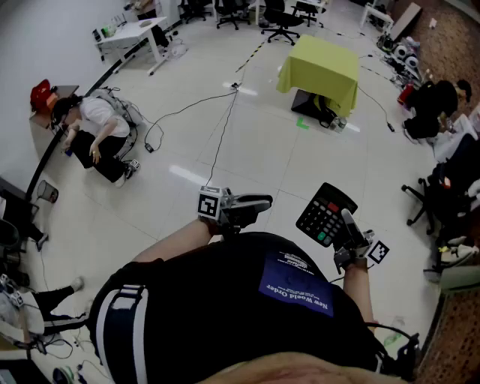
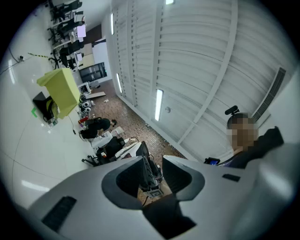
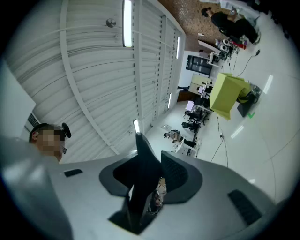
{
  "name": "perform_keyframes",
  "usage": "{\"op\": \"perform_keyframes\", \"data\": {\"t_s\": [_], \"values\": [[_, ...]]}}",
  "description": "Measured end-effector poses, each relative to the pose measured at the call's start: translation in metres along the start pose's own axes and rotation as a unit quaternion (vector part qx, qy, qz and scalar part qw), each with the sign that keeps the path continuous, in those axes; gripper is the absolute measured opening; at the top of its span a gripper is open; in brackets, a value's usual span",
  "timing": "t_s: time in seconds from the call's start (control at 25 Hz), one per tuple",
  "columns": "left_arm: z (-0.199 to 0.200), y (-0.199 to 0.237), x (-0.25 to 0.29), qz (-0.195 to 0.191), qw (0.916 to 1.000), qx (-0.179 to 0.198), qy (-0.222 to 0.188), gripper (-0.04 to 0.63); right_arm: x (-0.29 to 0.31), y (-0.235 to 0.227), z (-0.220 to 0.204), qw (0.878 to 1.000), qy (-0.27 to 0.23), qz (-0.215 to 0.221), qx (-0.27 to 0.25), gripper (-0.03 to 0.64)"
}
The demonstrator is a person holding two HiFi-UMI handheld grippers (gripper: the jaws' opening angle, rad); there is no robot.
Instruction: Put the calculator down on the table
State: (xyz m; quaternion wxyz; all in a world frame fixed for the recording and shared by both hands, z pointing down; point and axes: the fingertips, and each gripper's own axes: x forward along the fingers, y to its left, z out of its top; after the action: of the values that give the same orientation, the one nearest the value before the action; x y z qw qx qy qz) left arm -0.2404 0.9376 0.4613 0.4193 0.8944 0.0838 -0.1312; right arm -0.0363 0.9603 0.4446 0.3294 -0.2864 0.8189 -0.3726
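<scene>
A black calculator (image 1: pixel 325 213) with white, red and green keys hangs in the air in front of the person's chest. My right gripper (image 1: pixel 347 225) is shut on its lower right edge. In the right gripper view the calculator (image 3: pixel 140 164) shows edge-on, clamped between the jaws of the right gripper (image 3: pixel 151 161). My left gripper (image 1: pixel 255 204) is held up to the left of it, open with nothing between its fingers; in the left gripper view the gap of the left gripper (image 2: pixel 151 163) frames the far calculator (image 2: pixel 146 169). The table with a yellow-green cloth (image 1: pixel 322 64) stands well ahead on the floor.
A person (image 1: pixel 97 135) crouches on the floor at the left by a red cap. Cables (image 1: pixel 221 127) run across the white floor toward the table. Office chairs (image 1: pixel 281 19) and a white desk (image 1: pixel 135 34) stand at the back; another person (image 1: pixel 433 105) sits among clutter at the right.
</scene>
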Motion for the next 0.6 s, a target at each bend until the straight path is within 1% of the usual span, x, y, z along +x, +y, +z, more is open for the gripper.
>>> {"op": "perform_keyframes", "data": {"t_s": [0.16, 0.24, 0.32, 0.44, 0.6], "values": [[-0.009, 0.011, -0.004, 0.023, 0.9991, -0.009, -0.035, 0.135, 0.005, -0.018, 0.001, 0.999, 0.028, 0.002, 0.024, 0.118], [-0.009, 0.023, -0.006, 0.027, 0.9987, -0.007, -0.042, 0.135, 0.005, -0.031, 0.000, 0.999, 0.034, -0.004, 0.028, 0.118], [0.004, 0.039, -0.010, 0.023, 0.9987, -0.010, -0.043, 0.135, 0.017, -0.043, 0.004, 0.999, 0.033, -0.012, 0.024, 0.118], [0.048, 0.064, -0.025, 0.010, 0.9990, -0.005, -0.044, 0.135, 0.060, -0.055, 0.016, 0.999, 0.028, -0.020, 0.010, 0.118], [0.126, 0.089, -0.063, 0.005, 0.9985, 0.019, -0.051, 0.135, 0.135, -0.063, 0.025, 1.000, 0.011, -0.019, -0.001, 0.118]]}}
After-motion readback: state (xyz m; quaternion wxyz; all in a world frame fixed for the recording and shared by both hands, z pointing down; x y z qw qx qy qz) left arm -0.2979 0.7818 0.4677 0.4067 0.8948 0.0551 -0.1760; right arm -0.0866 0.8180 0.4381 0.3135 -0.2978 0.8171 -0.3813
